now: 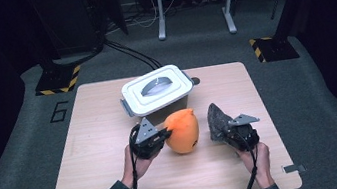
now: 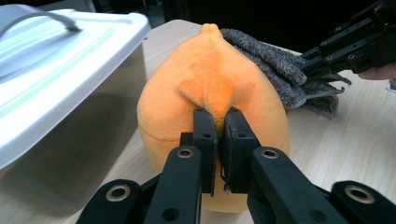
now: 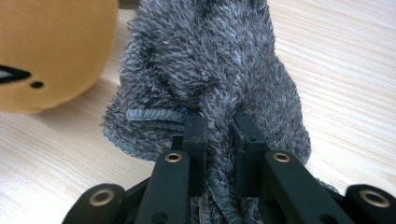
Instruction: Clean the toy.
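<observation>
An orange plush toy stands mid-table, just in front of a white lidded box. My left gripper is shut on a pinch of the orange plush toy's fabric, its jaws nearly together. To the right, a fuzzy grey cloth item is held up off the table by my right gripper. In the right gripper view, my right gripper is clamped on the grey cloth item, with the orange plush toy at upper left.
The white lidded box with a grey handle sits close on the left of the plush. The wooden table has bare surface at the front and at both sides. Stands and cables occupy the floor beyond the table.
</observation>
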### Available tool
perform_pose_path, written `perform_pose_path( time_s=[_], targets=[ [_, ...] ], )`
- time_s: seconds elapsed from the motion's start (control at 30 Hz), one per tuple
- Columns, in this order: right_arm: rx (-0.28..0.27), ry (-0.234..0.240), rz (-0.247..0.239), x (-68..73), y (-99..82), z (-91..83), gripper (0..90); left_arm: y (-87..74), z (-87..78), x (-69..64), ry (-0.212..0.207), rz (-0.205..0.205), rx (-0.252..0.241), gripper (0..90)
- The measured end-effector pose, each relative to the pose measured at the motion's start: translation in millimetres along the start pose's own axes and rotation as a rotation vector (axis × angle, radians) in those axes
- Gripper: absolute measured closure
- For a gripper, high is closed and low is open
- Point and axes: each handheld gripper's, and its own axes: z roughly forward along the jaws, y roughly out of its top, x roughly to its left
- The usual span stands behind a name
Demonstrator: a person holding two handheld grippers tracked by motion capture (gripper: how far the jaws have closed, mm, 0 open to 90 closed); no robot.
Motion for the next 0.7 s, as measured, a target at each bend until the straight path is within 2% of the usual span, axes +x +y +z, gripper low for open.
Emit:
perform_pose_path(
  time_s=[0.1,0.13,0.3,0.43,0.47,0.7],
  targets=[
    [0.003,0.001,0.013,1.7,-0.2,1.9,78.0,-2.2,-7.7,2.1,0.008,-0.004,0.002,85.5],
    [0.006,0.003,0.017,2.2,-0.2,2.1,78.0,-4.7,-16.1,3.9,0.019,-0.003,-0.004,85.6],
    [0.015,-0.003,0.005,1.6,-0.6,5.3,78.0,-14.9,-38.8,7.6,0.043,-0.019,-0.002,85.5],
    [0.019,-0.006,0.009,2.1,-0.5,7.6,78.0,-21.5,-50.5,11.4,0.065,-0.021,0.000,85.5],
    [0.024,-0.002,0.015,2.7,-0.1,8.1,78.0,-24.0,-55.2,13.1,0.068,-0.032,0.000,85.5],
    [0.034,-0.003,0.007,4.3,2.0,11.2,78.0,-37.4,-80.0,23.4,0.123,-0.052,-0.008,85.5]
  ],
)
